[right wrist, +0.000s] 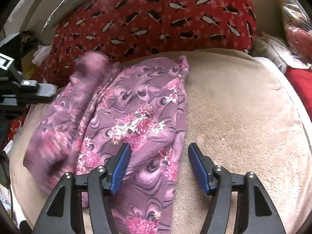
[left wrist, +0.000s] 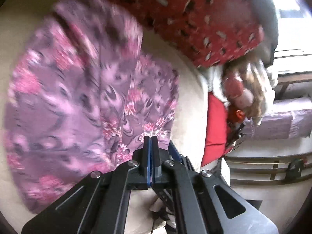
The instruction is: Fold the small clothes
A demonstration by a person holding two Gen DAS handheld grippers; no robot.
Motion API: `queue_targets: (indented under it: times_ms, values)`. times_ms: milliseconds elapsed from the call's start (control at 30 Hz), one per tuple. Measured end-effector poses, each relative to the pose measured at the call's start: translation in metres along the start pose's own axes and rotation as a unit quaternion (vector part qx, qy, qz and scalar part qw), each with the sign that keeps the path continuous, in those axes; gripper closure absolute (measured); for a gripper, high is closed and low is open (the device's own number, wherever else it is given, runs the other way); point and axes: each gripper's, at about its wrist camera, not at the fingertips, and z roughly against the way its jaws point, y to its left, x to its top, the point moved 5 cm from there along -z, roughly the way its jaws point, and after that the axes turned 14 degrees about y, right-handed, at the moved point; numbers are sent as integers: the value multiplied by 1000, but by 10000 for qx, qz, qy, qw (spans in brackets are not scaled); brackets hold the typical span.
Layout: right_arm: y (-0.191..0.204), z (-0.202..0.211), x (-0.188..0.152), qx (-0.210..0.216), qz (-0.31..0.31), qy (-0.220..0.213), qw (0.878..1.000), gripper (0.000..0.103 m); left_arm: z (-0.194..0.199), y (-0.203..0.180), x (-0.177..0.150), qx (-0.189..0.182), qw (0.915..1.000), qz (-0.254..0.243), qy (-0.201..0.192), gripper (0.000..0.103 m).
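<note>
The purple floral garment [right wrist: 124, 120] lay spread on the beige blanket [right wrist: 234, 117], just in front of the red patterned cushion [right wrist: 156, 19]. The right gripper [right wrist: 158, 167] hovered over the garment's near right edge, fingers spread apart with cloth beneath the left finger and bare blanket beneath the right. The left gripper [left wrist: 150, 138] had its fingers pressed together, nothing visibly pinched, tips above the garment's edge.

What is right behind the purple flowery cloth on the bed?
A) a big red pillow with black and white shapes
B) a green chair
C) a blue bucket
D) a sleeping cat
A: a big red pillow with black and white shapes lies just past the far edge of the purple flowery cloth.
</note>
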Motion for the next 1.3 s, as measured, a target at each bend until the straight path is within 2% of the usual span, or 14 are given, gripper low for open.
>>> queue_targets:
  times_ms: [167, 267, 500, 567, 633, 700, 733, 833, 967, 1067, 1167, 1200, 1233, 1300]
  values:
    - [2, -4, -3, -38, 108, -104, 9999, 30, -31, 15, 4, 354, 9987, 200, 311, 103]
    - [4, -6, -3, -79, 154, -124, 9998, 28, -36, 27, 3, 354, 9981, 326, 388, 103]
    - [4, -6, -4, -26, 142, -147, 9998, 27, 11, 12, -2, 465, 9989, -60, -12, 101]
    - [3, -6, -4, -17, 134, -144, 9998, 27, 37, 10, 2, 750, 9967, -96, -283, 86]
    - [4, -6, -4, -34, 136, -138, 9998, 27, 58, 13, 5, 1226, 9908, -11, -572, 49]
    - [4, -6, -4, -58, 139, -133, 9998, 27, 67, 13, 7, 1400, 9881, 10, -639, 36]
    - [4, -6, -4, -63, 141, -132, 9998, 27, 66, 13, 8, 1497, 9874, 63, -510, 36]
    - [4, -6, -4, -58, 140, -134, 9998, 26, 50, 11, 10, 1741, 9844, 105, -223, 35]
    - [5, -6, -4, -69, 136, -137, 9998, 26, 4, 9, 10, 2629, 9646, 53, 193, 36]
    - [5, -6, -5, -66, 136, -145, 9998, 26, -11, 13, 15, 3052, 9522, 63, 76, 36]
    - [5, -6, -5, -51, 132, -159, 9998, 26, -13, 13, 18, 3017, 9533, 143, -93, 37]
    - [4, -6, -5, -38, 129, -167, 9998, 26, -13, 13, 19, 3017, 9532, 122, -142, 51]
    - [4, -6, -6, -22, 128, -172, 9998, 25, -12, 13, 19, 3045, 9524, 95, -146, 74]
    - [4, -6, -5, -1, 135, -179, 9997, 24, -8, 18, 20, 2902, 9568, 91, -136, 90]
